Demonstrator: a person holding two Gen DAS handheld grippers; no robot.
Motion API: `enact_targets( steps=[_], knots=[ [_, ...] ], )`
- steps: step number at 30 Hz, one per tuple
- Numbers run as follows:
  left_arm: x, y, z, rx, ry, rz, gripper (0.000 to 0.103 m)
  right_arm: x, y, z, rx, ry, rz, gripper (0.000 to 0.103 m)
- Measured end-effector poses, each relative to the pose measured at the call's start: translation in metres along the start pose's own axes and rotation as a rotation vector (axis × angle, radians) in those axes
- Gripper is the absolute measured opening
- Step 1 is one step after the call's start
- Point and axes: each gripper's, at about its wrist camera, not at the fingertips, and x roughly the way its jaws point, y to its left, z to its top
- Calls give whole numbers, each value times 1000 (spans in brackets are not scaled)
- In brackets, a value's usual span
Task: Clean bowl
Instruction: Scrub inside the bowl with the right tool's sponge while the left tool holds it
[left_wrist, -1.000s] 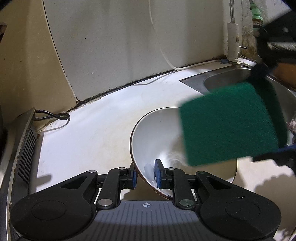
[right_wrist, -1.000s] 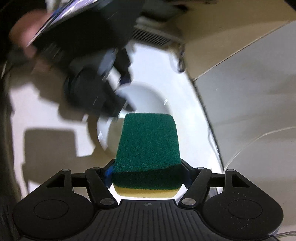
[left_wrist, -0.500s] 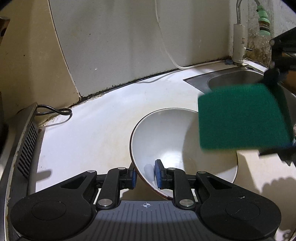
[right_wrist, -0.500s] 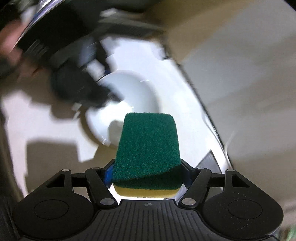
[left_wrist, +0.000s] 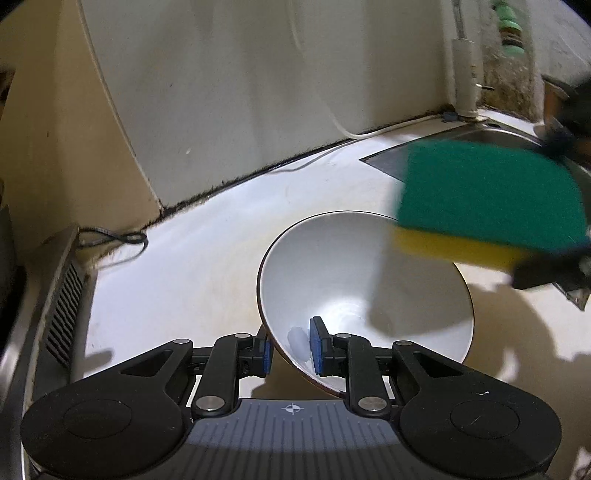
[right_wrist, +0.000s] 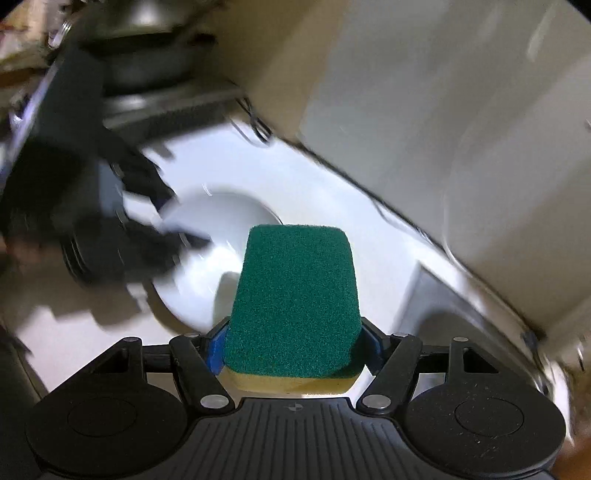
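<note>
Bowl tilted on white counter, near rim clamped by left gripper. Right gripper squeezes sponge (green side up), held over bowl's far rim, beside sink.

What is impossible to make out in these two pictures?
- Left wrist view: the sink basin, covered by the sponge; the tap top, cut off by the upper edge.
- Left wrist view: the right gripper, blurred and cut off by the right edge.
- Right wrist view: the left gripper on the bowl, smeared by motion; the bowl's near side, hidden behind the sponge.
</note>
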Motion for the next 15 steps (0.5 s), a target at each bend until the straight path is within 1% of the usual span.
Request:
enact_targets(
  steps=[3, 5, 8, 11, 14, 15],
  knots=[
    [-2, -4, -1, 29, -15, 5, 23, 7, 18, 8, -159, 50, 37, 69],
    [-2, -3, -1, 19, -14, 1, 23, 7, 27, 12, -274, 89, 22, 69],
    [-1, 1, -1, -6, -16, -7, 23, 10, 20, 3, -348, 186, 25, 69],
    [-1, 3, 1, -23, -18, -13, 23, 1, 11, -10, -269, 194, 4, 69],
    [2, 6, 2, -42, -2, -29, 24, -1, -2, -8, -126, 126, -59, 69],
    [2, 5, 2, -41, 0, -28, 24, 4, -1, -9, -95, 111, -48, 69]
  ],
)
